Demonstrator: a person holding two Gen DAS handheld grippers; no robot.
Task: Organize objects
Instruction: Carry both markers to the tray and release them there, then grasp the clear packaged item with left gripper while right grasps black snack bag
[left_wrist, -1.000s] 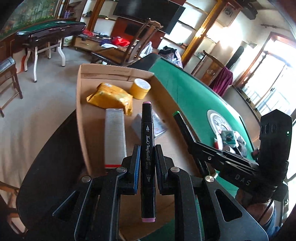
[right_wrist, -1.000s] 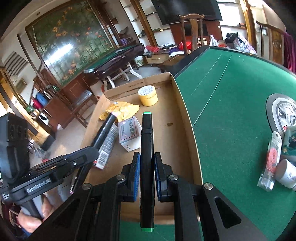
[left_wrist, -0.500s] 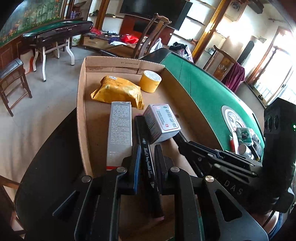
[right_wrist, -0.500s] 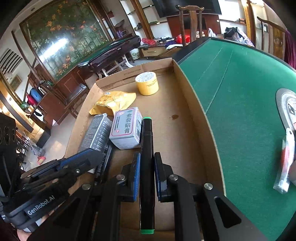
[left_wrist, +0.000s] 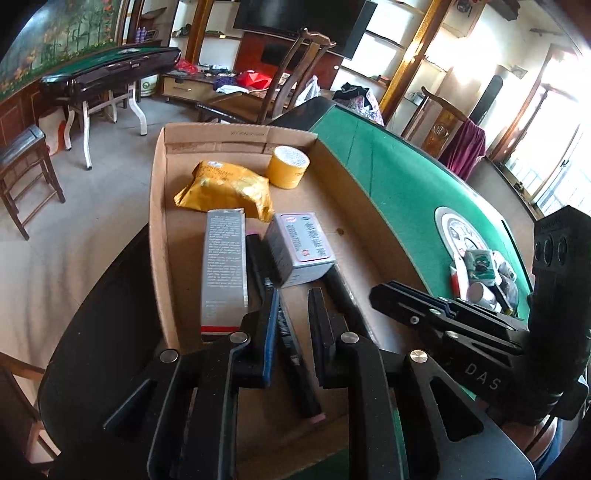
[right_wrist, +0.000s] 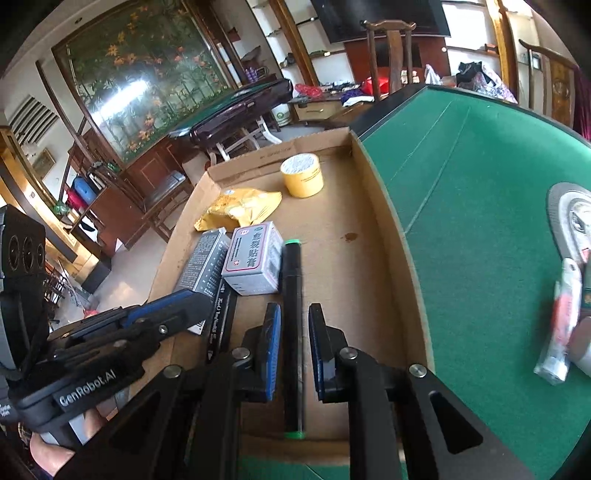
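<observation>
A pink-capped black marker (left_wrist: 299, 373) lies slanted on the floor of the cardboard box (left_wrist: 159, 221), between a long silver box (left_wrist: 223, 269) and a grey carton (left_wrist: 299, 247). My left gripper (left_wrist: 293, 295) hovers just over it, jaws slightly apart, pads off the marker. A green-capped marker (right_wrist: 291, 280) lies straight on the box floor beside the grey carton (right_wrist: 255, 258). My right gripper (right_wrist: 293, 306) straddles it with a sliver of cardboard showing beside the pads. Each gripper shows in the other's view, side by side.
A yellow packet (left_wrist: 225, 184) and a tape roll (left_wrist: 288, 166) sit at the far end of the box. The box rests at the edge of a green felt table (right_wrist: 480, 221). Several small items, among them a tube (right_wrist: 561, 317), lie on the felt at right.
Both grippers have come down into the box. The markers, gripped straight a second ago, now rest on the box floor and look smaller; the pink one has swung askew.
</observation>
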